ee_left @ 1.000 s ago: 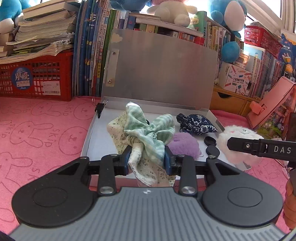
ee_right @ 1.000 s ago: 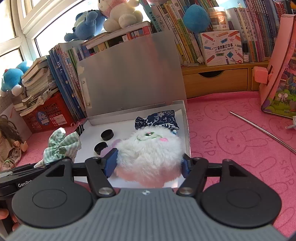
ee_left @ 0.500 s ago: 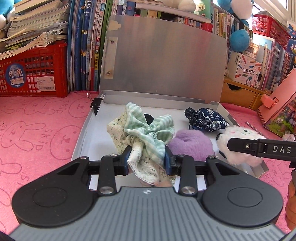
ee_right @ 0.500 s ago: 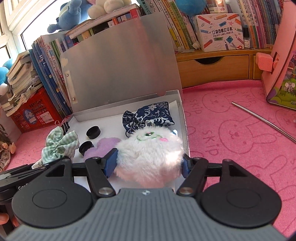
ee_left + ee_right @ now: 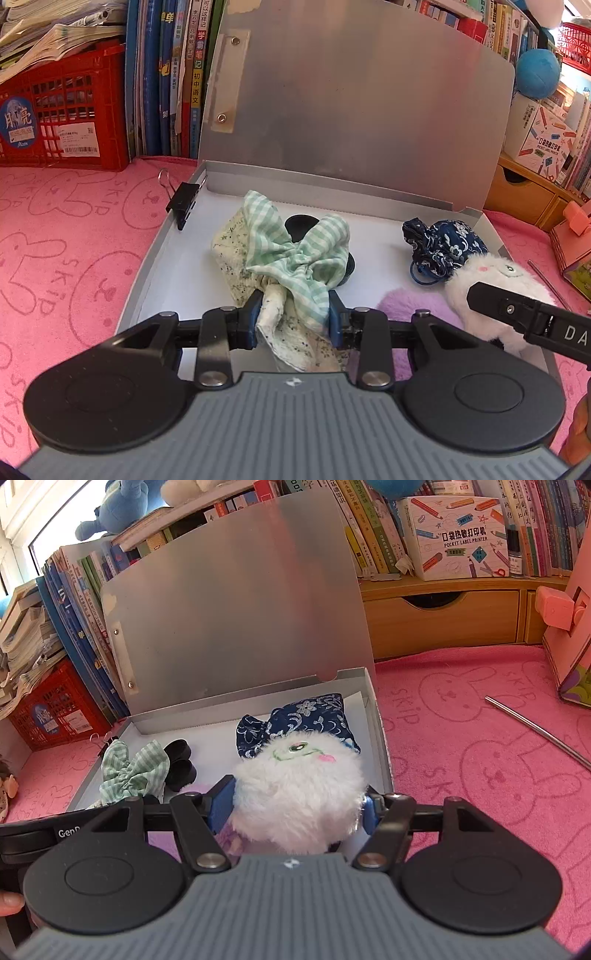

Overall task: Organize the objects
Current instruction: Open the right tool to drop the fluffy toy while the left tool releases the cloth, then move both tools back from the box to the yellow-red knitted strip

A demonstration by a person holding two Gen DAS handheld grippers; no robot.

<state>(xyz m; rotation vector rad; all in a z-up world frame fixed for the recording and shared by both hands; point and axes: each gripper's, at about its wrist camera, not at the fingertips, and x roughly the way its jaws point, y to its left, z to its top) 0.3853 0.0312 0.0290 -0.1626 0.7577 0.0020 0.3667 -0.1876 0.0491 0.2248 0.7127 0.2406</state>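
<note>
As grippers clamp: bow (image 5: 295,258), plush (image 5: 299,794).

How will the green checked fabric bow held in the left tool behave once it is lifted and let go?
The green checked fabric bow is probably floppy: its cream floral tail droops below the left tool. It looks light, since soft folds hold their shape under a narrow pinch. Released over the open grey box, it would likely settle limp, not roll.
</note>
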